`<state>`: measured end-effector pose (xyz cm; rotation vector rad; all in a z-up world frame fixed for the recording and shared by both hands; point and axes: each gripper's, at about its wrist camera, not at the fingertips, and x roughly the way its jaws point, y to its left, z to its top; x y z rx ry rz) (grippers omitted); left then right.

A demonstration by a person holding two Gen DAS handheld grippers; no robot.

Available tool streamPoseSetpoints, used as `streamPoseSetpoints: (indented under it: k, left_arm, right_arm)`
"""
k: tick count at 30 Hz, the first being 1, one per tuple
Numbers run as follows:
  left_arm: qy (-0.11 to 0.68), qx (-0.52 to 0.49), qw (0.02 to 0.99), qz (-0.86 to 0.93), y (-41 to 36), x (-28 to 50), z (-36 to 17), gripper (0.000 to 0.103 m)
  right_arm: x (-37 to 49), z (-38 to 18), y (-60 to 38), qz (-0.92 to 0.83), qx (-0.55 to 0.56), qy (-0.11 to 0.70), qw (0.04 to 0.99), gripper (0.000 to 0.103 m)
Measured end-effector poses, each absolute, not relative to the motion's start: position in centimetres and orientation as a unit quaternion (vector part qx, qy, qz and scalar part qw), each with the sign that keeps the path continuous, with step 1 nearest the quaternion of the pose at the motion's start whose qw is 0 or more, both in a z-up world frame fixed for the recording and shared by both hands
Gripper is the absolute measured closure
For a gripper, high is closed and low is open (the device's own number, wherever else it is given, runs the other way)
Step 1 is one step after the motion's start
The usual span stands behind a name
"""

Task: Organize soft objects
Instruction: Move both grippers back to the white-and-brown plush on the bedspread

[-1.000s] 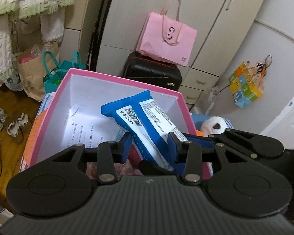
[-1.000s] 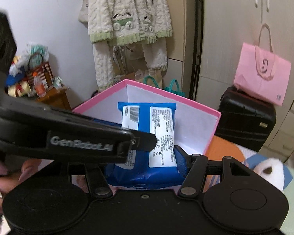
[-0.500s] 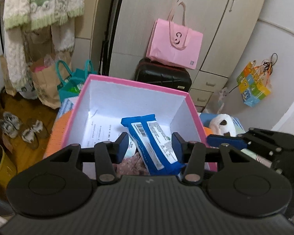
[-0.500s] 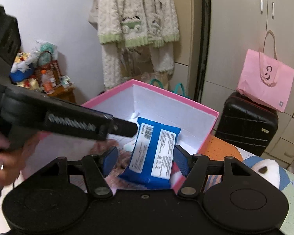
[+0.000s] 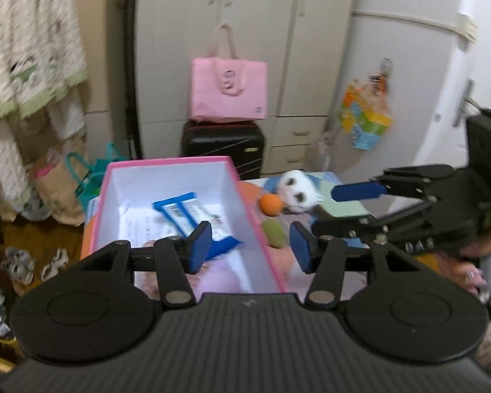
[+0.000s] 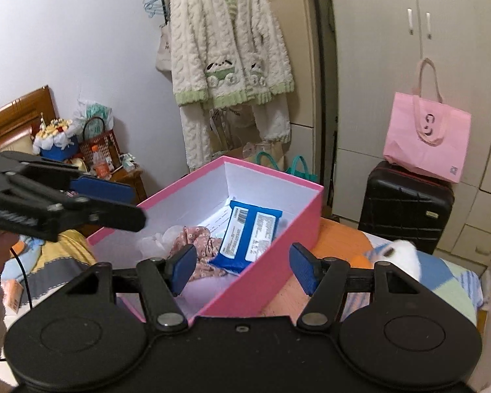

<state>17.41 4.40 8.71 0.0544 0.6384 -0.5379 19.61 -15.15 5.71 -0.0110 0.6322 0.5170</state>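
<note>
Low in the centre of both views, inside the pink box [image 6: 278, 262], lies the blue wet-wipe pack [image 6: 250, 240], judged light, squashy and slippery, best pinched across its middle, its barcode label unreadable, while the left gripper [image 5: 250, 245], just opening, and right gripper [image 6: 242, 267] gape empty.

Patchwork bed [image 6: 448, 281] with pink box [image 6: 278, 262], orange ball [image 5: 270, 203], white plush [image 5: 297, 190]

A packet [image 6: 250, 235] is lying in the open box [image 6: 275, 273], with a crumpled cloth [image 6: 196, 239] just beside it on its left. To the right of the box, a ball [image 5: 270, 203] is sitting near a plush toy [image 5: 298, 190]. Behind them, a bag [image 6: 425, 144] is resting on a suitcase [image 6: 404, 204].
</note>
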Motion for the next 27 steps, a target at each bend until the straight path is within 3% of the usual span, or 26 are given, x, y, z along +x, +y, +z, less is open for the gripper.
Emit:
streamPoseSetpoints:
  k: [12,27]
  left_arm:
    - [0.306,0.093,0.896,-0.308,-0.9,12.0,9.3,0.042]
    - [0.328,0.098,0.861,-0.376,-9.6,13.8,6.9,0.034]
  right_arm:
    - [14.2,6.2,-21.0,0.244,0.006,0.318,0.916,0.035]
    - [11.6,3.5,-26.4,0.247,-0.005,0.285,0.926,0.034]
